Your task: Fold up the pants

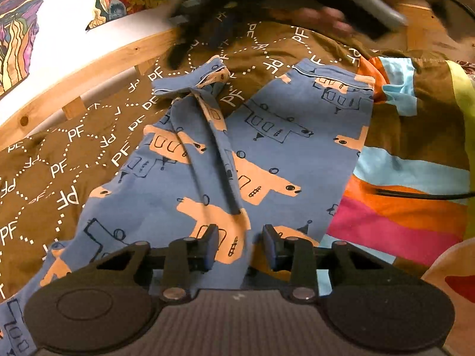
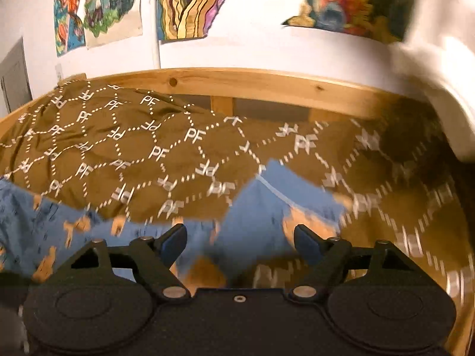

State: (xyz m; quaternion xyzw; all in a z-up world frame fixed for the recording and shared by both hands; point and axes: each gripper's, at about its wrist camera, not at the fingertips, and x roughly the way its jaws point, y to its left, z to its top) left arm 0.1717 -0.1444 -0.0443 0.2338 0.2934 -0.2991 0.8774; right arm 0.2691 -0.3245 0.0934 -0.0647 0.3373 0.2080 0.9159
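The blue pants point(image 1: 207, 160), printed with tan shapes, are lying spread on the brown bedspread point(image 1: 74, 154), legs running away from my left gripper point(image 1: 240, 244). The nearer leg is lying flat ahead and to the right of the jaws, its piped cuff point(image 1: 332, 74) straight at the far end. The other leg, ahead and to the left, is bunching into a long ridge that is ending in a crumpled, half-turned cuff point(image 1: 193, 78).

I am holding the left jaws partly apart over a fold of the blue cloth; cloth is sitting between the blue pads point(image 1: 212, 244), but I cannot tell whether they are pressing on it.

In the right wrist view, my right gripper point(image 2: 240, 238) is standing with its jaws wide and nothing clamped. A blurred cuff edge with white piping point(image 2: 276, 191) is lying just ahead, between and beyond the fingertips; more blue cloth is trailing off to the left.

Open bedspread is stretching ahead of the right jaws as far as the wooden bed rail point(image 2: 237, 84) and the white wall point(image 2: 237, 50) with its drawings. To the right of the left jaws, a striped multicoloured blanket point(image 1: 400, 207) is bordering the pants, with a dark cable point(image 1: 421, 194) crossing it.
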